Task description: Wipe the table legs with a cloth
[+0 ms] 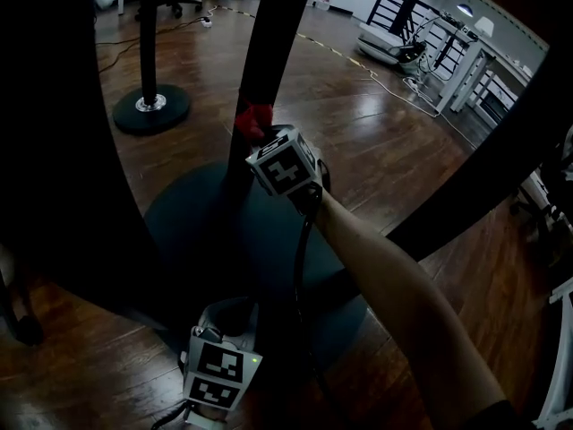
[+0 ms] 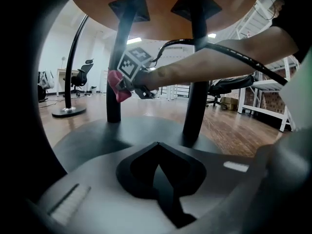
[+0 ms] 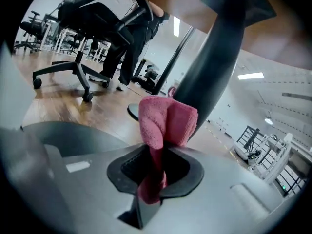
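A pink-red cloth [image 3: 165,121] is pinched in my right gripper [image 3: 155,172], which is shut on it, and the cloth's bunched end presses against a black slanted table leg [image 3: 219,67]. In the head view the cloth [image 1: 253,120] sits on that leg [image 1: 273,52] above the round dark base [image 1: 192,218], with the right gripper [image 1: 261,140] just behind it. My left gripper [image 1: 228,319] rests low by the near rim of the base. It [image 2: 158,172] is shut with nothing in it. Its view shows two legs [image 2: 119,67] [image 2: 197,82], and the cloth [image 2: 117,86] against the left one.
The wooden underside of the tabletop [image 2: 161,4] is overhead. A separate pole on a round foot [image 1: 150,106] stands on the wood floor to the far left. An office chair [image 3: 92,28] is close behind, and white desks [image 1: 466,70] are at the far right.
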### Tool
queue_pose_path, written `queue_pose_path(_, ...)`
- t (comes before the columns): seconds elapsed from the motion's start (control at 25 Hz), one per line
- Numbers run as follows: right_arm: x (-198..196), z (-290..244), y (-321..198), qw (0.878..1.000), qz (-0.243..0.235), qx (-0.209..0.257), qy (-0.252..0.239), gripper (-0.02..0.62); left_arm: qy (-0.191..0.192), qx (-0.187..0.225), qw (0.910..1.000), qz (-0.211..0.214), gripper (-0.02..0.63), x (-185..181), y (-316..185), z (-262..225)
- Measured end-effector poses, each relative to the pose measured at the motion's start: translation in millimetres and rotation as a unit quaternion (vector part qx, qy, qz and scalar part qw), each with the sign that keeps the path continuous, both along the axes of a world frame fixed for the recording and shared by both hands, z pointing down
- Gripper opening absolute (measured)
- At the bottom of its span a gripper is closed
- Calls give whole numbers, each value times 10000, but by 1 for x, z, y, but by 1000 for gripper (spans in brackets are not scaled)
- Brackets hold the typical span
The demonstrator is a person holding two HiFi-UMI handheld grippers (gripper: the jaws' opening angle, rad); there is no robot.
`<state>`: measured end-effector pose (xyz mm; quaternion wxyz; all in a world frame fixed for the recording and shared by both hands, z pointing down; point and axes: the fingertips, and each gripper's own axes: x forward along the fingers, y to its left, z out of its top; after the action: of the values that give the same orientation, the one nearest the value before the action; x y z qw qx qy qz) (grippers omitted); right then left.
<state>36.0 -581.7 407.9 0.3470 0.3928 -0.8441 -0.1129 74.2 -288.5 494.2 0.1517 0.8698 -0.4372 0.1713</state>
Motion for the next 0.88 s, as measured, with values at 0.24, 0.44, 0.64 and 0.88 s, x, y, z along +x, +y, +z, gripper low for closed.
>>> queue_pose_path(0.24,6,71,7,9969,236,-748,-27,46,3,-56,10000,-32,-6,-2,-2,6)
queue_pose_path(0.44,10,113,12,9520,808,-2183,-1987,46,6,-92,9999,-84,-6,-7,-3,9)
queue_pose_path(0.64,-7,106,13,8651,850,-3226,-3747,46,-10,-134,9999,-104,-6,-7,-2,12)
queue_pose_path(0.88,-29,12,-4,8201,504,-3018,-4836,46,-28,-133,9999,-94,-6,-8,-4,14)
